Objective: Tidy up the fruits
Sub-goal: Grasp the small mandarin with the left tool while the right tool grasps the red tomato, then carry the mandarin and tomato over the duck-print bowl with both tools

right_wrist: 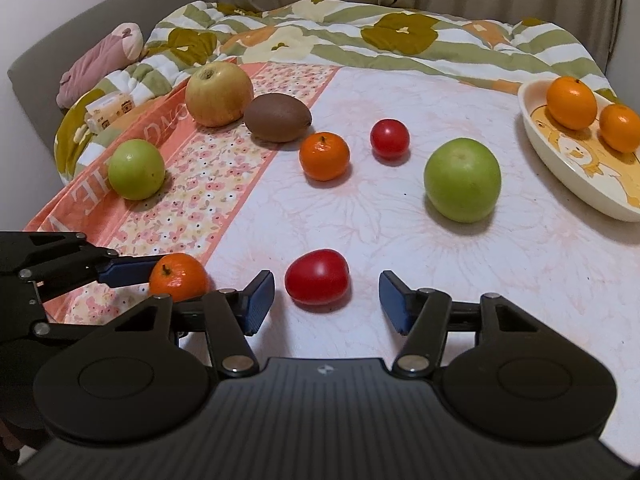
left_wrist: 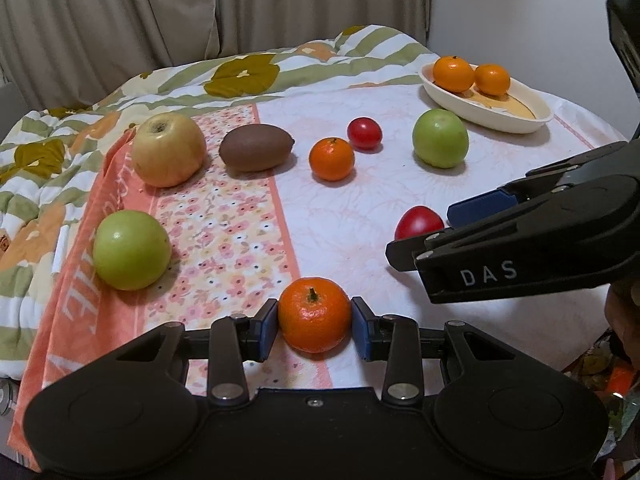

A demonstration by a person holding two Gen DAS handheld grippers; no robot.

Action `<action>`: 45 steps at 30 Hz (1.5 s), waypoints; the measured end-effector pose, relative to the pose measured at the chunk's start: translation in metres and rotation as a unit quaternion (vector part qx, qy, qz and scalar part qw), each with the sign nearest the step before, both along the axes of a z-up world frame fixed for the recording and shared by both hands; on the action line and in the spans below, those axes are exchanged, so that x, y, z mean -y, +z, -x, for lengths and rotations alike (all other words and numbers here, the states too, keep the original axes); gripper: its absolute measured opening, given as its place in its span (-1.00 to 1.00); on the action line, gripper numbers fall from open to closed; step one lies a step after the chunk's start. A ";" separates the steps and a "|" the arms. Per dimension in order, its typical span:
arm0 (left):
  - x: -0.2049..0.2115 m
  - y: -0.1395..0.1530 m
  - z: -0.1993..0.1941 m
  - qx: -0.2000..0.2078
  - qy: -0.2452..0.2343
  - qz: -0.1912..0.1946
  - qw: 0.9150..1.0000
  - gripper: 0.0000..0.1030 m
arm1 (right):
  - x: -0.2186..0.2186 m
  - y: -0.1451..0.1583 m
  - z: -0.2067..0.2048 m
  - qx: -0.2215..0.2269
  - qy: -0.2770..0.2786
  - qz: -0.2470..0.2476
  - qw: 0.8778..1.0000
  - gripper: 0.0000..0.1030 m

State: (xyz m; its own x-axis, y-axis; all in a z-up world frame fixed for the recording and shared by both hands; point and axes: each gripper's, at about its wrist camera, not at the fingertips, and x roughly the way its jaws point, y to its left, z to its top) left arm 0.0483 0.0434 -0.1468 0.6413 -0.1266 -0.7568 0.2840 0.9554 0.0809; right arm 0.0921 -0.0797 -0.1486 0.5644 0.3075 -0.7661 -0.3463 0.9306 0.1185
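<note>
Two grippers work over the cloth-covered surface [right_wrist: 400, 92]. At the near edge, the left gripper [left_wrist: 315, 326] has its blue pads pressed on both sides of a near tangerine [left_wrist: 315, 314], which sits with its stem pointing up. To its right, the right gripper [right_wrist: 326, 298] stands partly open around an oval red tomato [right_wrist: 317, 276], pads apart from its sides; the tomato's long axis lies left to right. At the far right, a cream dish [right_wrist: 560, 176] holds two tangerines [right_wrist: 571, 102]. Green apples [right_wrist: 462, 180], a kiwi [right_wrist: 278, 117] lying lengthwise left to right, and a yellow apple [right_wrist: 219, 93] lie farther back.
</note>
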 end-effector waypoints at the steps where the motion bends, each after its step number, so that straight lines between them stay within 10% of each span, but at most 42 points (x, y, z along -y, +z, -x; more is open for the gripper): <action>1: -0.001 0.000 0.001 0.000 0.002 0.001 1.000 -0.19 | -0.001 -0.001 -0.001 0.000 0.002 0.000 1.000 0.35; 4: -0.003 0.002 0.001 -0.002 0.009 0.004 1.000 -0.19 | -0.005 -0.001 -0.001 0.004 0.016 0.012 1.000 -0.02; 24: 0.021 0.066 0.004 0.023 0.028 0.038 0.999 -0.19 | 0.038 0.064 0.010 0.042 -0.009 0.008 0.999 -0.02; 45: 0.134 0.128 -0.032 0.057 -0.037 0.065 0.996 -0.19 | 0.184 0.131 -0.004 0.071 -0.106 -0.009 0.992 -0.02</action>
State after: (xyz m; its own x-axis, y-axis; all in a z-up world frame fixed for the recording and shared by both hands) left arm 0.0801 -0.0909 -0.0190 0.7068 -0.2683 -0.6545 0.3497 0.9368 -0.0064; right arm 0.0960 -0.2634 -0.0172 0.7191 0.1830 -0.6704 -0.1578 0.9825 0.0990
